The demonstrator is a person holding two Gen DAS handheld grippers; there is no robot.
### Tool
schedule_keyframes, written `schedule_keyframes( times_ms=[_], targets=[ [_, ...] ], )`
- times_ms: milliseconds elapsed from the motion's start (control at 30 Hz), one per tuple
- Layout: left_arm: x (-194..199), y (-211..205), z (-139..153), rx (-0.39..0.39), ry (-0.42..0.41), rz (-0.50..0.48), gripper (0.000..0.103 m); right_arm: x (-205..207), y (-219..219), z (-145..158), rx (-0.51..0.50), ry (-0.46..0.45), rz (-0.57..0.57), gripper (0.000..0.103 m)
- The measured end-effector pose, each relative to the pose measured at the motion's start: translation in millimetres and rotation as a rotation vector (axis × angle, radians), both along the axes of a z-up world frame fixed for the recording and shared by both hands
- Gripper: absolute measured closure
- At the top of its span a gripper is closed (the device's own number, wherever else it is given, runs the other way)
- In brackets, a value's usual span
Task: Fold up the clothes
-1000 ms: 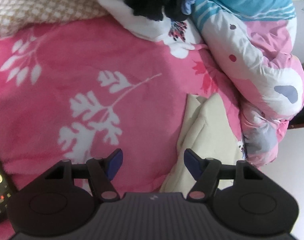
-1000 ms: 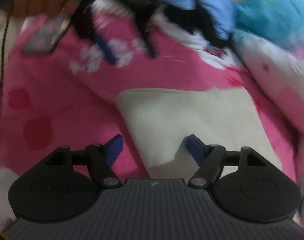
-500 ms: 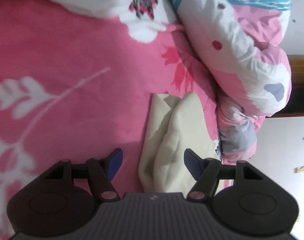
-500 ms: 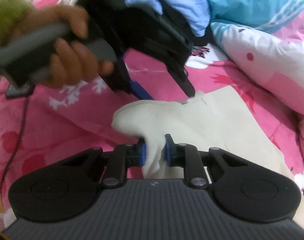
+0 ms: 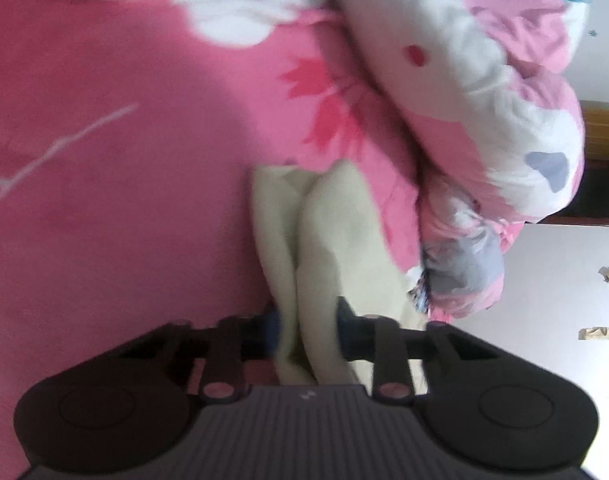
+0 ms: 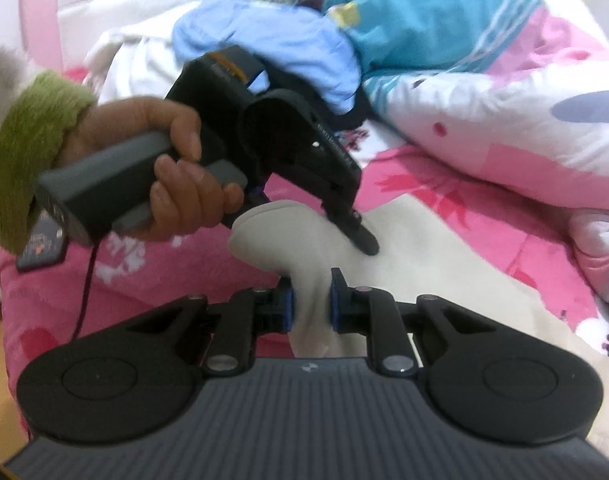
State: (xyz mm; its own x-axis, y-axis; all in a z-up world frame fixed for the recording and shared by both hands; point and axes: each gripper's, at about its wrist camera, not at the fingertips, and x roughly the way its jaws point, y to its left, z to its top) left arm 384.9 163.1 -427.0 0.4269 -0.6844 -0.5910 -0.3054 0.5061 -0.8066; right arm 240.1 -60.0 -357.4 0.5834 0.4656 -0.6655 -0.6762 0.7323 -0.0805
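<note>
Pink bedspread [image 5: 124, 200] bears cream garment [image 6: 444, 264]. Its near edge is clamped by right gripper [image 6: 310, 304]; left gripper [image 5: 306, 332] is closing on bunched folds. Extra layers may be caught, w/ a crooked fold.

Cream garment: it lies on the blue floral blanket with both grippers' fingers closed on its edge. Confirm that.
Not quite: the blanket under the cream garment is pink, as the right wrist view shows. The rest holds: the right gripper pinches its edge, and the left gripper is closing on it.
</note>
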Motion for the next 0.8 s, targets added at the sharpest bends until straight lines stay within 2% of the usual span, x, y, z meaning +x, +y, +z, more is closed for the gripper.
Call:
schedule_keyframes(
  times_ms=[133, 233, 300, 400, 500, 667, 800],
  targets=[
    [-4, -26, 41, 0.028, -0.072, 0.061, 0.088, 1, -29, 23, 0.104, -0.019, -0.090, 0.088],
    [-3, -58, 73, 0.056, -0.136, 0.070, 0.089, 2, -62, 41, 0.209, -0.009, -0.173, 0.088],
    [0, -86, 94, 0.084, -0.184, 0.053, 0.089, 4, -89, 53, 0.272, -0.003, -0.232, 0.088],
    [6, -138, 117, 0.077, -0.250, 0.007, 0.089, 2, -142, 72, 0.363, 0.000, -0.340, 0.088],
    [16, -201, 131, 0.101, -0.320, -0.082, 0.089, -3, -201, 84, 0.433, -0.004, -0.456, 0.088],
    [27, -308, 119, 0.140, -0.356, -0.250, 0.089, -18, -292, 73, 0.528, 0.019, -0.657, 0.089],
    [21, -378, 84, 0.219, -0.339, -0.402, 0.087, -28, -346, 40, 0.605, 0.102, -0.823, 0.089]
  ],
)
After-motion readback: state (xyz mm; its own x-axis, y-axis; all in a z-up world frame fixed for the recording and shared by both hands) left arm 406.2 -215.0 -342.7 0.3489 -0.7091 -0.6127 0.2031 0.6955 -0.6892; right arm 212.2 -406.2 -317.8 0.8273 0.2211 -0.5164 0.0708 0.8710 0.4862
